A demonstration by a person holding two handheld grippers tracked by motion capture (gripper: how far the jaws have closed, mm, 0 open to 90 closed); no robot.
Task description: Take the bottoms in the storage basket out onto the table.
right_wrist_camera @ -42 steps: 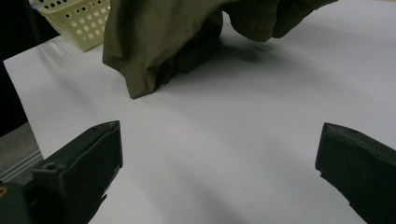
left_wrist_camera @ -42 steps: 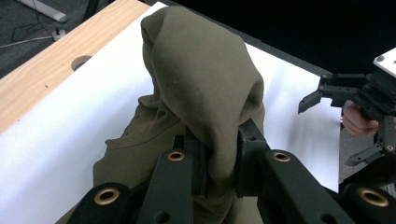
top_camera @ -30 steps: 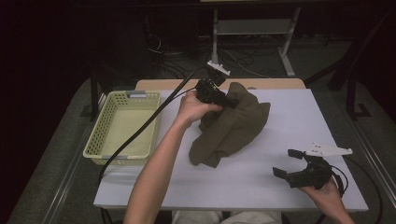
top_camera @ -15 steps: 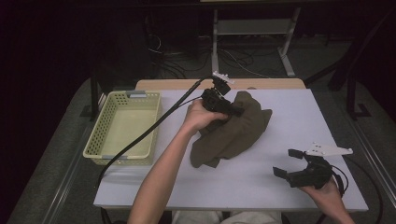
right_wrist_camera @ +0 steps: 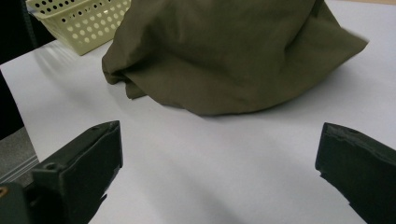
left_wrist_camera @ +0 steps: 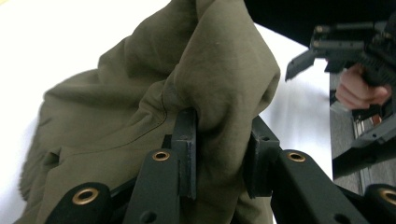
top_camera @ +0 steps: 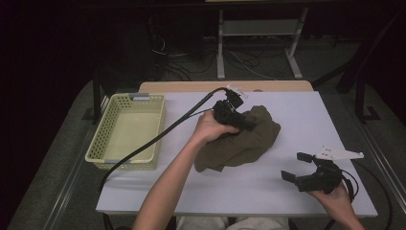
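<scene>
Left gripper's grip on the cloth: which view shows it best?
Left gripper view: a fold of the olive cloth sits pinched between the left gripper jaws. In the high view the hand hides the pinch. Right gripper view gives the cloth's heap.

The left tongs (top_camera: 239, 120) are moving nearer the person, dragging the pinched fold of the green cloth (top_camera: 253, 139) with them. The cloth is bunching up and sliding toward the worktop's (top_camera: 306, 110) middle.
</scene>
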